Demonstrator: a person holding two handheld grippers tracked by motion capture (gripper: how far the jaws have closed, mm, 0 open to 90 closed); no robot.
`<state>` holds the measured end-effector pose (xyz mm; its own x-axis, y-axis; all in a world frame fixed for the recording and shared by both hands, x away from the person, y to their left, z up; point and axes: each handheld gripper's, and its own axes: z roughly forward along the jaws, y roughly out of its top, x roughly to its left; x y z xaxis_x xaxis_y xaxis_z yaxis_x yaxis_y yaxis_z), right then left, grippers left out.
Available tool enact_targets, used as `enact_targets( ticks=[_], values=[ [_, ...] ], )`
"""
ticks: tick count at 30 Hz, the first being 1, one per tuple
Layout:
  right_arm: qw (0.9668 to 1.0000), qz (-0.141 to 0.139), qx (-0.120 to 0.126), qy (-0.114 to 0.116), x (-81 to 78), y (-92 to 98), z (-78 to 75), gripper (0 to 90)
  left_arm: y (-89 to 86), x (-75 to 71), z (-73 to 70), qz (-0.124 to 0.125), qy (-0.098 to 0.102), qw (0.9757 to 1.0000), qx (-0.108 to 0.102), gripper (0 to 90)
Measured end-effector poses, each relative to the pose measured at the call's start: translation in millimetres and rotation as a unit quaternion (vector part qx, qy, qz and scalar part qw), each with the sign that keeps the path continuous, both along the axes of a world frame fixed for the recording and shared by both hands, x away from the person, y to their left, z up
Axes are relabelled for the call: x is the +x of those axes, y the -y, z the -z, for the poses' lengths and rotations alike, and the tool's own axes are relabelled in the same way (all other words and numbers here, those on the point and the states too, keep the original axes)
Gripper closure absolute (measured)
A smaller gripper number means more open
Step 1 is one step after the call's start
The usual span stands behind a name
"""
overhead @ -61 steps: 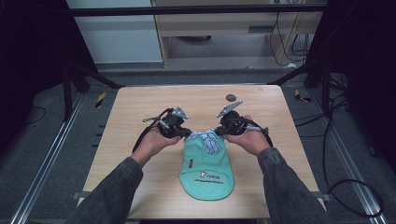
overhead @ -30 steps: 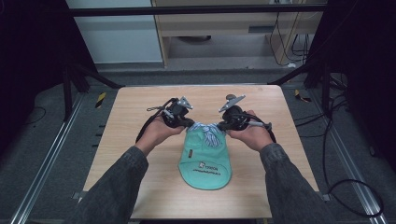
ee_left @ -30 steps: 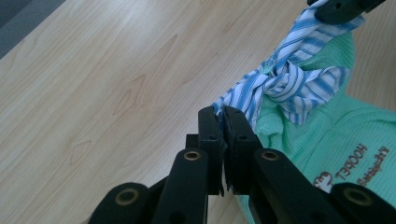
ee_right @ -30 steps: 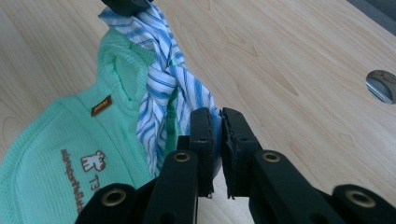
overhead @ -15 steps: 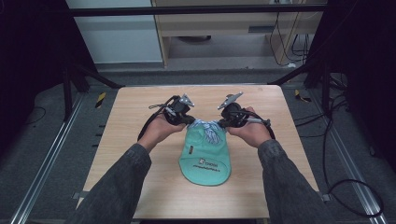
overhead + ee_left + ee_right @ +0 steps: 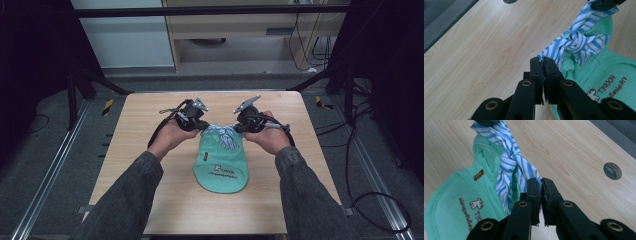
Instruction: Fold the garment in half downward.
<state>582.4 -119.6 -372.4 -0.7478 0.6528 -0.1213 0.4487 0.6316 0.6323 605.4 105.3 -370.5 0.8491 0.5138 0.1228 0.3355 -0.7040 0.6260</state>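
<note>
The green bib (image 6: pixel 221 165) lies flat mid-table, its rounded end toward the person and its long axis running away to the knotted striped ties (image 6: pixel 223 135). Beyond the knot, the left gripper (image 6: pixel 202 125) and right gripper (image 6: pixel 238 127) flank it equally near, each clamped on one tie end.

We note a light wooden table (image 6: pixel 140 150) with a round grey plug (image 6: pixel 612 170) set in its surface, on grey floor (image 6: pixel 45 150) bearing trailing black cables (image 6: pixel 372 190).
</note>
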Motion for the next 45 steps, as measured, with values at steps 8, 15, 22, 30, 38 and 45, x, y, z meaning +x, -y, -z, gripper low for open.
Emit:
enact_targets(
  ticks=[8,15,22,30,38,45],
  values=[
    [1.0,0.004,-0.003,0.007,5.0,0.8,2.8,85.1,4.0,2.1,1.1,-0.006,0.014,0.9999,0.006,86.6],
    [0.9998,-0.007,-0.005,0.018,-5.2,3.0,8.1,85.2,5.3,-13.7,3.3,0.008,0.027,0.9995,0.017,86.5],
    [0.9994,-0.02,-0.013,0.025,-20.4,1.5,14.7,85.2,3.9,-23.8,8.4,0.011,0.027,0.9994,0.016,86.4],
    [0.9994,-0.01,-0.012,0.032,-16.0,0.5,11.9,85.2,3.6,-12.2,5.1,0.0,0.022,0.9998,0.002,86.5],
    [0.999,-0.001,-0.011,0.044,-15.8,8.4,6.4,85.1,11.2,-11.9,-1.7,0.004,0.032,0.9995,0.0,86.5],
    [0.9991,-0.007,-0.009,0.041,-26.4,9.5,19.4,85.0,12.5,-25.5,9.8,0.01,0.038,0.9992,0.006,86.5]
  ],
)
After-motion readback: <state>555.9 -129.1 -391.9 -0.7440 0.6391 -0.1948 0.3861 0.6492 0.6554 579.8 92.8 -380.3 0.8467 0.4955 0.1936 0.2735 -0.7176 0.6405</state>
